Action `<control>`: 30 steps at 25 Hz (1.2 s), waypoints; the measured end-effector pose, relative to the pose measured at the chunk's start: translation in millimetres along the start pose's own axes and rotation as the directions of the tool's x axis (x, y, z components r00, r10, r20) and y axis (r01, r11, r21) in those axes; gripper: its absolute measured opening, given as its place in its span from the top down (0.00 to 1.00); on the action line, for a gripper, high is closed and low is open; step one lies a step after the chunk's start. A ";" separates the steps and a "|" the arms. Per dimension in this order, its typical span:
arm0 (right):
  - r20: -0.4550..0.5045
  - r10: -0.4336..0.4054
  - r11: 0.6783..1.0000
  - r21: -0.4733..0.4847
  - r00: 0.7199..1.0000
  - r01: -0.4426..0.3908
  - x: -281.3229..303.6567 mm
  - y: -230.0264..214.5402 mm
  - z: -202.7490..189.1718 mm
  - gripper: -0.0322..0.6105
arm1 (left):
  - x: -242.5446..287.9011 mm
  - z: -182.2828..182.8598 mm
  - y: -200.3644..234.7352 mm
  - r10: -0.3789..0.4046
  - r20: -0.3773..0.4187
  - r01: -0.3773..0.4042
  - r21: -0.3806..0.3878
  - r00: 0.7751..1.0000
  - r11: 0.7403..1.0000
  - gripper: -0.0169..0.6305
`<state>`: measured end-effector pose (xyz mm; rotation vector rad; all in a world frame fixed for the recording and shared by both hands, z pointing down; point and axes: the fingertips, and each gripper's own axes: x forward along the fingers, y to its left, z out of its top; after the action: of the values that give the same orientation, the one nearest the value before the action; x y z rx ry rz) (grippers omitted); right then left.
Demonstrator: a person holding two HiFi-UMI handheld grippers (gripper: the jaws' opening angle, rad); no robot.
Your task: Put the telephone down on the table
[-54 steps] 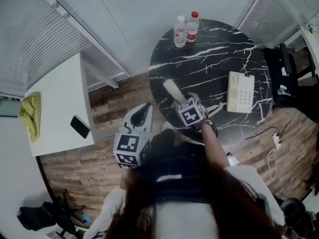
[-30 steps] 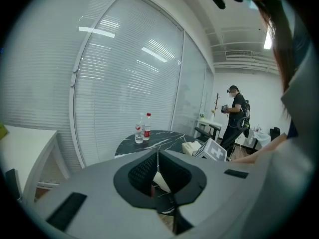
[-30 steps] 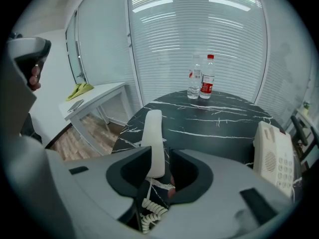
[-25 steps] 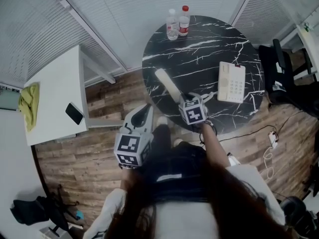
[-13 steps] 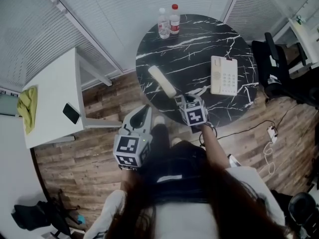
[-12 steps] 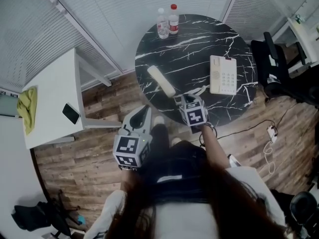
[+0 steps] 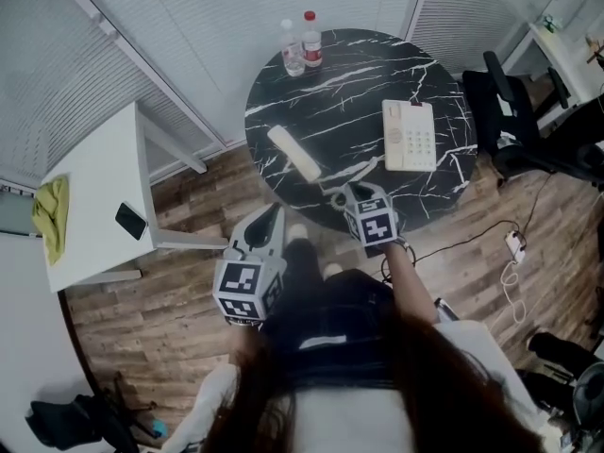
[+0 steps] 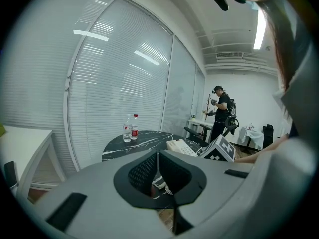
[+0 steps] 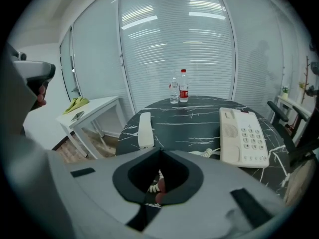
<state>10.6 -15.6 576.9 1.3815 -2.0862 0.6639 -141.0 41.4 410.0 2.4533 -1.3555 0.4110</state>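
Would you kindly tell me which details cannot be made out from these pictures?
- Labels on the two bottles: too small in every view.
- Key markings on the telephone base: too small, right gripper view.
- Run of the coiled cord to the handset: hidden by the right gripper, right gripper view.
- Legs of the table: hidden under its top, head view.
- Fingers of the left gripper: hidden by its own housing, head view.

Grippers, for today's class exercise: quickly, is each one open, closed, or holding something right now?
Left gripper: closed, holding nothing.
Right gripper: closed, holding nothing; the handset lies on the table.
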 end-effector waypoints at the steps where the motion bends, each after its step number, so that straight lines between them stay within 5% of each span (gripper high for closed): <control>1: 0.015 -0.003 1.000 0.003 1.000 0.003 -4.7 -1.2 2.2 0.95 | -0.2 0.3 -2.0 -0.003 0.004 0.003 0.003 1.000 1.000 0.96; 30: 0.247 -0.110 0.992 0.083 0.963 0.092 -90.0 -18.0 8.0 0.96 | -22.4 -13.9 -49.2 -0.050 -0.005 0.050 0.084 0.999 0.995 0.97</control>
<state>55.2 32.4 512.0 1.6767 -2.1837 0.5487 -111.9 88.9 407.7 2.5476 -1.2981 0.4679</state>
